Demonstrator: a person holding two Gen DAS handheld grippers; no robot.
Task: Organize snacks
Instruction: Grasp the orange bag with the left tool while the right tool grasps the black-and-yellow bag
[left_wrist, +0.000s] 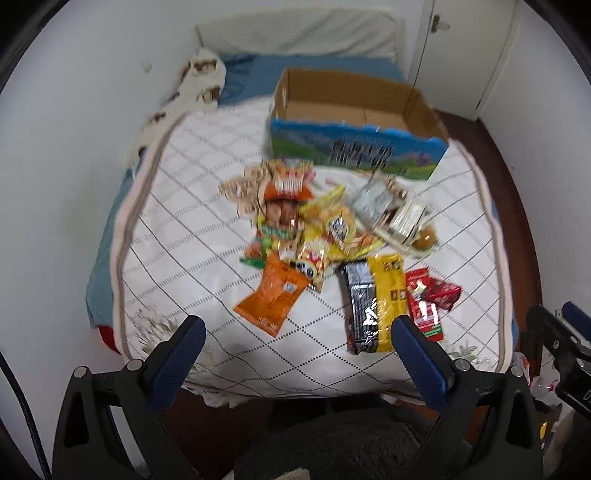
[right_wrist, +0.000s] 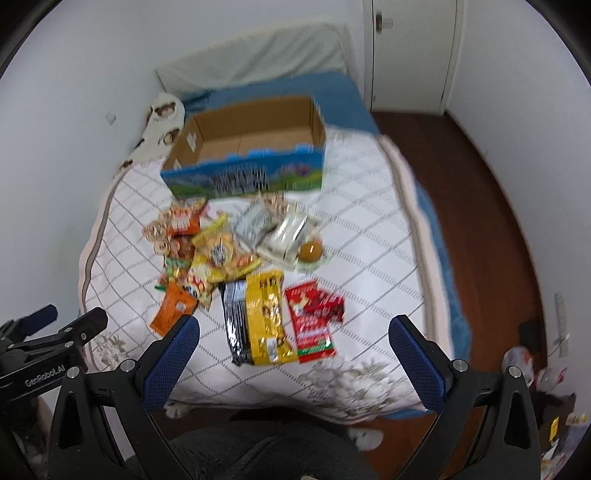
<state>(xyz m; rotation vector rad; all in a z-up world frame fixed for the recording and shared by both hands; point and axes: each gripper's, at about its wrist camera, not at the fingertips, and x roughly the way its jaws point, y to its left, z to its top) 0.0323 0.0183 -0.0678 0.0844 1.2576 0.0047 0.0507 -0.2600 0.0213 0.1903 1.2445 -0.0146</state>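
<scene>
On the quilted white bedspread with the dark diamond grid (left_wrist: 207, 258), a loose heap of snack packets (left_wrist: 314, 218) lies in the middle, untouched; just behind it, toward the pillow end, stands the open cardboard box with the blue-and-green printed front (left_wrist: 354, 147), and its floor looks bare from both wrist views. Nearest the foot of the bed: a flat orange foil pouch (left_wrist: 271, 295) on the left of the heap; a long black-and-yellow bag (left_wrist: 373, 302) beside it; a red wrapper with green trim (left_wrist: 428, 299) just right of that, touching or nearly so; the frames are blurred, can't read any labels.

Left gripper (left_wrist: 295, 332) hovers over the near edge of the bed, jaws spread wide, nothing between them; right gripper (right_wrist: 293, 332) likewise, jaws wide and empty, aimed at the black-and-yellow bag and red wrapper. Each tool shows at the edge of the other's view, so they sit side by side, near each other.

Judgement: this is the start; nothing packed yet; step in hand is picking a first packet. Next move calls for a descent onto one of the near, isolated packets; thin and flat on soft bedding, so pinch an edge or crease rather than the face, then carry over the heap into the box.
</scene>
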